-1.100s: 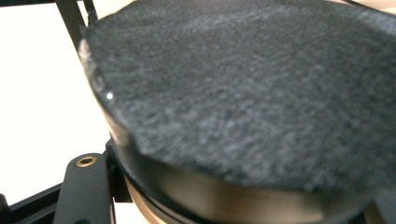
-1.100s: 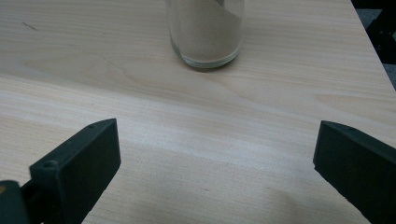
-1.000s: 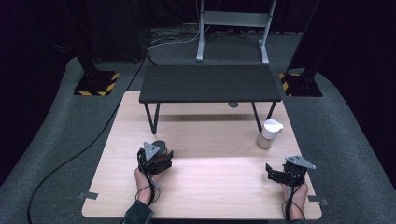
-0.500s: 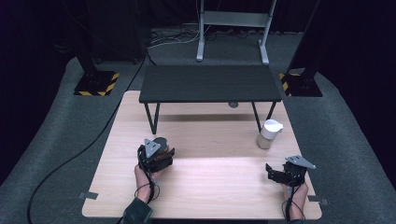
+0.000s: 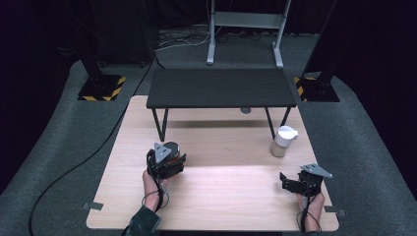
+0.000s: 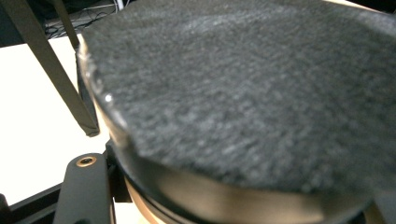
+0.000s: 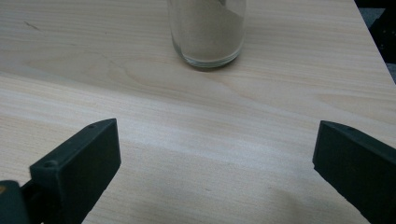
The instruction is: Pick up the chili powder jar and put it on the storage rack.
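Note:
My left gripper [image 5: 171,157] sits at the near left of the wooden table [image 5: 221,201], shut on a round container [image 5: 170,149] with a dark grey, felt-like face. In the left gripper view that round container [image 6: 243,93] looms very close, with a shiny rim, and one black finger [image 6: 86,186] shows beside it at the lower left. My right gripper [image 5: 292,177] rests at the near right, open with nothing between its fingers. In the right gripper view the right gripper [image 7: 215,158] has its jaws wide apart, facing a glass jar [image 7: 208,32] of pale sandy powder. The same jar [image 5: 283,141] has a white lid.
A low black bench [image 5: 221,87] on thin legs stands across the far half of the wooden table. Grey carpet surrounds the table, with a cable [image 5: 78,162] on the floor at the left and stands with yellow-black bases [image 5: 101,88] behind.
The left gripper and the round container in it have shifted very slightly. The right gripper has stayed where it was.

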`<state>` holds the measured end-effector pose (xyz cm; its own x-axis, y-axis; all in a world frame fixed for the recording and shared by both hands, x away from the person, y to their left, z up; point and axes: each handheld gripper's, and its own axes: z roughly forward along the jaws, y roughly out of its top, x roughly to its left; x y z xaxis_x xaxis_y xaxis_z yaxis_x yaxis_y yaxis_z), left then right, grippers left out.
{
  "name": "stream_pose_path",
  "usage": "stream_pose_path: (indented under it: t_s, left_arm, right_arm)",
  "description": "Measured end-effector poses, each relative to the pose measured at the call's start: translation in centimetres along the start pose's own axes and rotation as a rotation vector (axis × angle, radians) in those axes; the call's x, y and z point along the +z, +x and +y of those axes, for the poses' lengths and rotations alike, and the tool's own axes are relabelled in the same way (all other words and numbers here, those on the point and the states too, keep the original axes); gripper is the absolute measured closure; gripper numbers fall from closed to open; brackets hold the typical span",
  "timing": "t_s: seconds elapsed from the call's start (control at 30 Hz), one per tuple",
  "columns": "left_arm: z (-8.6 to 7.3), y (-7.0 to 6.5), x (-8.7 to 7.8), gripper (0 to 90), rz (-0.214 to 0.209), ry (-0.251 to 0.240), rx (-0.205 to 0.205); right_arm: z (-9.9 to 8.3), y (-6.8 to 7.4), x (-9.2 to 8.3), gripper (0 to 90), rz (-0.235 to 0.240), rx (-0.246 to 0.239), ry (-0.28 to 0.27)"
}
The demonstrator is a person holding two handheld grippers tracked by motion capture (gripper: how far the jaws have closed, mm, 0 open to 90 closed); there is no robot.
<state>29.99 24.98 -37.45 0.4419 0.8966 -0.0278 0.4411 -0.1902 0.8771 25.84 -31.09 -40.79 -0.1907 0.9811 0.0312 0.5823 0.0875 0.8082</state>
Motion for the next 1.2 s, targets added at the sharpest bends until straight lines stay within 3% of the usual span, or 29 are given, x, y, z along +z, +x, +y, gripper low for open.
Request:
stream_pose_path:
  t_s: [1.2]
  left_arm:
    - [3.3, 0.0, 1.0, 31.3, -0.04, 0.012, 0.05]
  right_arm:
    - [0.0, -0.1, 0.0, 0.2, 0.007, -0.001, 0.001]
